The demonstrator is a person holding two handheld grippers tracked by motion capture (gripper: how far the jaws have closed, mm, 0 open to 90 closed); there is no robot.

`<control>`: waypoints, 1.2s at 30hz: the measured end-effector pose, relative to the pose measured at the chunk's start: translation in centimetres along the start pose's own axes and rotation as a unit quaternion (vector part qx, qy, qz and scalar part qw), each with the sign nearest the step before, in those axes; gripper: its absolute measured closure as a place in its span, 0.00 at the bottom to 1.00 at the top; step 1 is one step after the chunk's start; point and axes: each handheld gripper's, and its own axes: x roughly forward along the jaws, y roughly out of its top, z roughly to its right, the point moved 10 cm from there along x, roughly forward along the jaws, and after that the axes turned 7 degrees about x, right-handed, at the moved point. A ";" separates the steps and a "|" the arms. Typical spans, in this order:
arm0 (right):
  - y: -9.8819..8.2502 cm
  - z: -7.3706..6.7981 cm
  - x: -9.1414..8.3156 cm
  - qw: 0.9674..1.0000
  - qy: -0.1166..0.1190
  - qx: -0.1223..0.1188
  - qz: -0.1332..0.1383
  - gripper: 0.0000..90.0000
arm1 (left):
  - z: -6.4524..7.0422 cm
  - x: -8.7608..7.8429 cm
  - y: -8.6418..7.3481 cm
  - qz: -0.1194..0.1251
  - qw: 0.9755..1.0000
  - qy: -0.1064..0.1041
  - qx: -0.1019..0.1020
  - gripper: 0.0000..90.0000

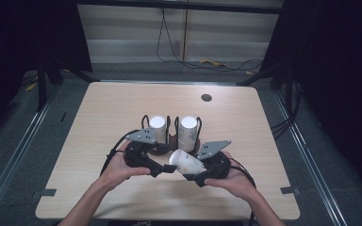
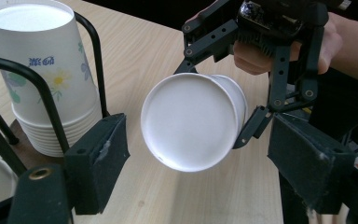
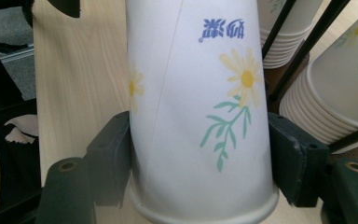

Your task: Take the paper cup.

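A white paper cup printed with yellow daisies lies on its side above the table's front half, its base pointing left. My right gripper is shut on the cup near its rim, both pads pressed against the wall. My left gripper faces the round white base of the cup. Its jaws stand open on either side of the base, with a gap at each pad. In the high view the left gripper and right gripper meet at the cup, each in a person's hand.
Just behind the grippers a black wire rack on a brown base holds two stacks of upside-down cups. One stack is close to my left jaw. The wooden table has a round cable hole.
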 end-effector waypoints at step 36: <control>0.2 0.2 0.3 0.994 -0.017 -0.077 -0.074 0.34 | -0.4 0.2 -1.6 -0.045 0.999 0.011 0.010 0.25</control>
